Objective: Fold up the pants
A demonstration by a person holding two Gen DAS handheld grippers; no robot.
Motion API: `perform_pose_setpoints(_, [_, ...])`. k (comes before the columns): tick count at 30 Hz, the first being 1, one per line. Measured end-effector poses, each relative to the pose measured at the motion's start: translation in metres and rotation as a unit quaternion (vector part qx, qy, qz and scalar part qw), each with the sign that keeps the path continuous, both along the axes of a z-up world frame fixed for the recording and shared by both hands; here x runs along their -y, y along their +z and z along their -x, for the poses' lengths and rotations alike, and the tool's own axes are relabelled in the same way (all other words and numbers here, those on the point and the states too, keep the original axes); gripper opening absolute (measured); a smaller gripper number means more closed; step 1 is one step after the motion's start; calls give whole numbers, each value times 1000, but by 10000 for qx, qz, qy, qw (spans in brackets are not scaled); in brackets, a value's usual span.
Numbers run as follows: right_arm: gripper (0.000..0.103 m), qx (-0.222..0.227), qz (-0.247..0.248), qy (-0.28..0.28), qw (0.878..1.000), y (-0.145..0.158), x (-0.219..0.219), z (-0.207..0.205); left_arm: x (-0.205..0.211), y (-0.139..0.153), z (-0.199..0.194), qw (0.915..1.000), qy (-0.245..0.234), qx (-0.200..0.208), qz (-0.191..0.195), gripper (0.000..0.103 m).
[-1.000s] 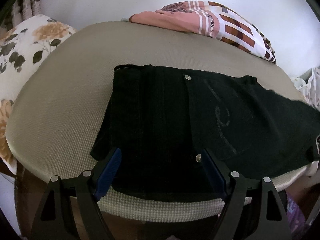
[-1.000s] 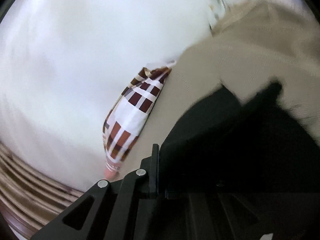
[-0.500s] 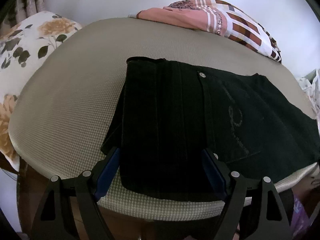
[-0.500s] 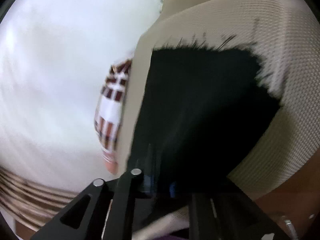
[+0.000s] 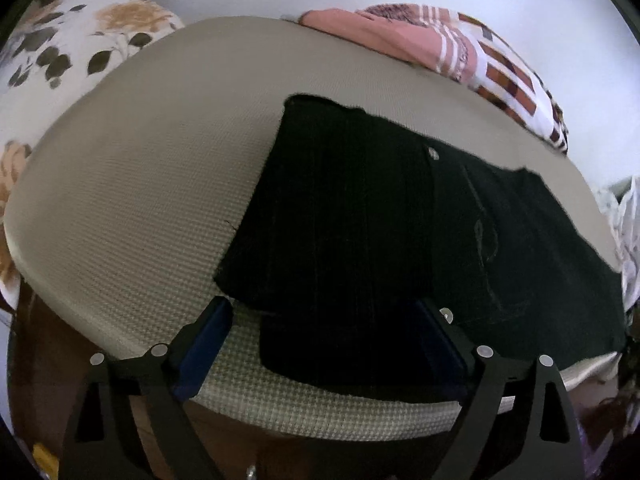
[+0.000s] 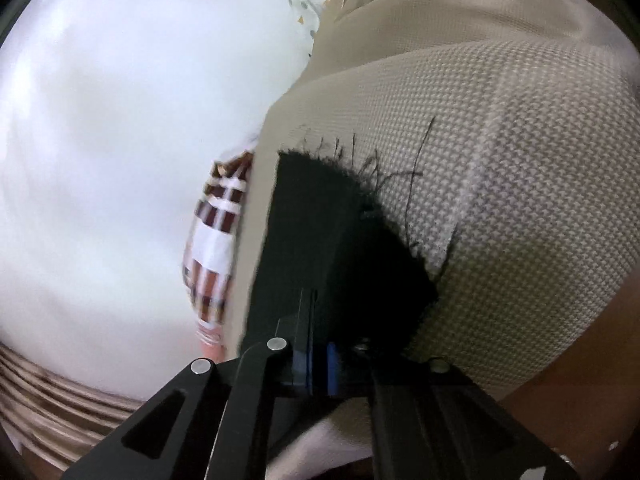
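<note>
Black pants [image 5: 400,232] lie flat on a beige textured cushion [image 5: 140,184], waist end at the left, legs running off right. My left gripper [image 5: 320,332] is open, its blue-padded fingers straddling the near edge of the pants at the waistband. In the right wrist view my right gripper [image 6: 316,364] is shut on the frayed hem end of the pants [image 6: 340,248], which lies over the cushion's [image 6: 500,180] corner with loose threads sticking out.
A folded pink, white and brown patterned cloth [image 5: 460,56] lies at the cushion's far edge by the white wall; it also shows in the right wrist view [image 6: 212,248]. A floral pillow [image 5: 60,52] sits at the left. Spotted white fabric [image 6: 316,0] lies beyond the cushion.
The left gripper has drawn back and left, so the pants sit further right in its view. The right gripper swung round and lowered the hem onto the cushion corner, still gripping it.
</note>
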State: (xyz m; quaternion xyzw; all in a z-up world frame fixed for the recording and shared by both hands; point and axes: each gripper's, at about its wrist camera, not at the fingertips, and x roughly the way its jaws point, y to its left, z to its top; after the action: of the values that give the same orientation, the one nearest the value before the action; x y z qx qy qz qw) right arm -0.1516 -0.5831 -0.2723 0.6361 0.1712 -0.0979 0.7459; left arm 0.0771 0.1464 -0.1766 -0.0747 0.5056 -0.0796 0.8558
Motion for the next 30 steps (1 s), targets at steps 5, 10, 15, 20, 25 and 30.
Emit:
perform_pose_setpoints(5, [44, 165, -288, -42, 9994, 6, -3, 2, -20, 39, 12, 9969, 285, 594, 438, 91])
perform_pose_setpoints(10, [51, 106, -709, -198, 9972, 23, -32, 13, -53, 59, 15, 9937, 531, 559, 812, 91])
perform_pose_setpoints(15, [61, 388, -704, 740, 9940, 59, -89, -21, -73, 47, 15, 9948, 539, 103, 853, 90])
perform_pose_setpoints(20, [65, 669, -1162, 1753, 9753, 66, -161, -70, -82, 30, 19, 9892, 564, -296, 1319, 54])
perform_pose_setpoints(25, [70, 548, -1245, 2532, 9578, 57, -224, -103, -68, 18, 16, 9870, 294, -572, 1475, 48])
perform_pose_setpoints(30, [70, 252, -1595, 2761, 9475, 35, -245, -112, -52, 4, 6, 9873, 45, -931, 1287, 48])
